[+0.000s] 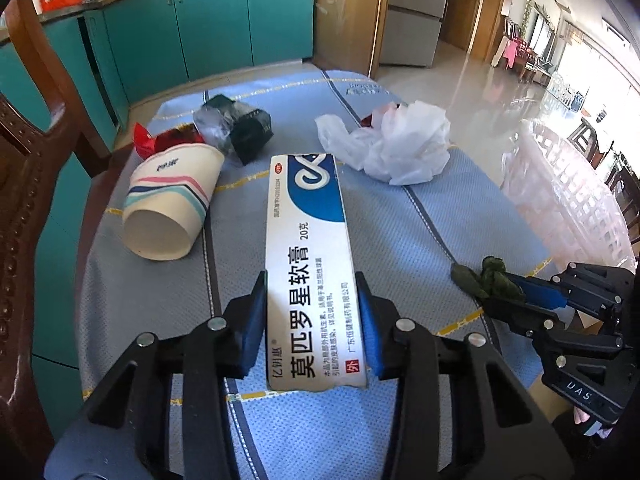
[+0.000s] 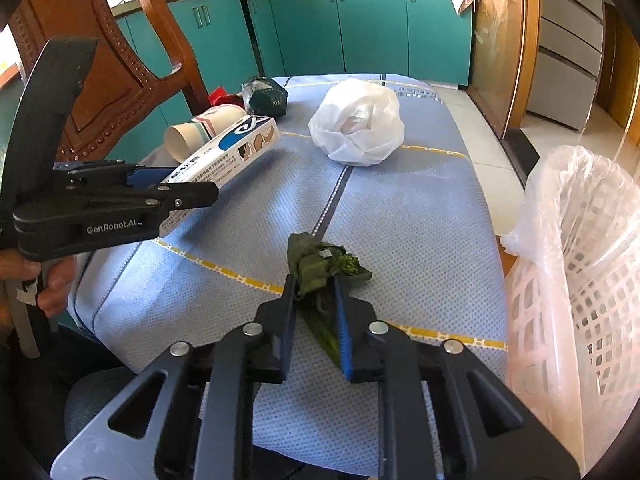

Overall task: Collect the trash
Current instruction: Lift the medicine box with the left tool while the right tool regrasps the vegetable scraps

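Already gripped, both pieces, yet neither securely. Left gripper fingers closed on the near end of the ointment box, far end tilted up off the blue-covered desk, left of the white lined basket. Could pivot, sag or slide out, held so near one end. Right gripper fingers nearly together, pinching the wilted greens, closest to the basket. Limp leaf, thin stem: could tear or drop short of the rim. Beyond the box, still uncollected: paper cup, crumpled white bag, dark wrappers.
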Demonstrator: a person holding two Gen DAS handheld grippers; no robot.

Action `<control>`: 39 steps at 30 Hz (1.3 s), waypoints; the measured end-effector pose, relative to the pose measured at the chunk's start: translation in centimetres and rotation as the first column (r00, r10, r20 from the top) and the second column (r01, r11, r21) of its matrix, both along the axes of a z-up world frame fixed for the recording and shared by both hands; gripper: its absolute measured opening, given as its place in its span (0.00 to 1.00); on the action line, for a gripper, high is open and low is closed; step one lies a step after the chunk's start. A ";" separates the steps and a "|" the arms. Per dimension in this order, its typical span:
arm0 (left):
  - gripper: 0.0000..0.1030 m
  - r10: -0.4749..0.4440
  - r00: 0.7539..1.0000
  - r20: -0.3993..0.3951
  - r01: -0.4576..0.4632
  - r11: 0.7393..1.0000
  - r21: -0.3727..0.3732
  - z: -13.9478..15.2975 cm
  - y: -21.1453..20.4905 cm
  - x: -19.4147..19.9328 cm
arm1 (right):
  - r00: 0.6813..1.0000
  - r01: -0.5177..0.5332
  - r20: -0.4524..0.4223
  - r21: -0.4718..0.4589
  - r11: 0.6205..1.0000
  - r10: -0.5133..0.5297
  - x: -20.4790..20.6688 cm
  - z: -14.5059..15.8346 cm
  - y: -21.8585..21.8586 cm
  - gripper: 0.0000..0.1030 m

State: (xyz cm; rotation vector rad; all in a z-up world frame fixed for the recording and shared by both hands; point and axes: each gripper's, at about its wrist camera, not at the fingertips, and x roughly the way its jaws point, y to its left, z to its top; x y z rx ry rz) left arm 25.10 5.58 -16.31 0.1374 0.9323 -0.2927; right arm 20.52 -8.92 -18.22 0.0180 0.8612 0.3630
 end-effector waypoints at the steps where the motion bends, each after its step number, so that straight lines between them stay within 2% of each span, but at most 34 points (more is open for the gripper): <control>1: 0.41 -0.004 1.000 0.002 0.004 1.000 0.000 0.1 -0.1 -0.1 | 1.000 0.001 0.002 0.002 1.000 -0.001 0.0 0.1 0.0 0.17; 9: 0.42 -0.026 0.999 -0.039 0.027 0.999 0.026 -0.7 -0.7 -0.1 | 1.000 0.014 -0.011 -0.001 1.000 -0.014 0.1 0.0 -0.1 0.19; 15: 0.46 -0.006 0.999 -0.051 0.008 1.000 0.024 -1.0 -0.8 0.5 | 0.999 0.040 -0.002 0.014 0.999 -0.040 -0.1 0.2 -0.9 0.32; 17: 0.48 0.001 0.999 -0.050 0.000 1.000 0.025 -1.1 -0.8 0.7 | 0.999 0.050 0.010 0.012 0.999 -0.051 -0.2 0.4 -1.2 0.43; 19: 0.48 0.009 0.999 -0.050 -0.008 1.000 0.024 -1.1 -0.7 0.9 | 0.998 0.064 0.015 -0.007 0.998 -0.064 -0.1 0.3 -1.2 0.50; 25: 0.48 0.027 0.999 -0.036 -0.025 0.999 0.036 -1.1 -0.9 1.2 | 0.998 0.062 0.008 -0.044 0.997 -0.062 0.2 -0.5 -0.8 0.50; 33: 0.48 0.004 0.998 -0.062 0.000 0.998 0.058 -1.9 -1.7 1.3 | 0.998 0.054 0.030 -0.104 0.993 -0.051 0.4 -0.7 0.3 0.50; 36: 0.46 0.007 0.998 -0.069 -0.004 0.999 0.041 -1.9 -1.5 1.4 | 0.998 0.053 0.036 -0.115 0.992 -0.049 0.3 -0.8 0.5 0.50; 39: 0.42 -0.003 0.998 -0.064 0.006 0.999 0.042 -1.9 -1.5 1.3 | 0.998 0.047 0.035 -0.103 0.994 -0.044 0.2 -0.8 0.7 0.40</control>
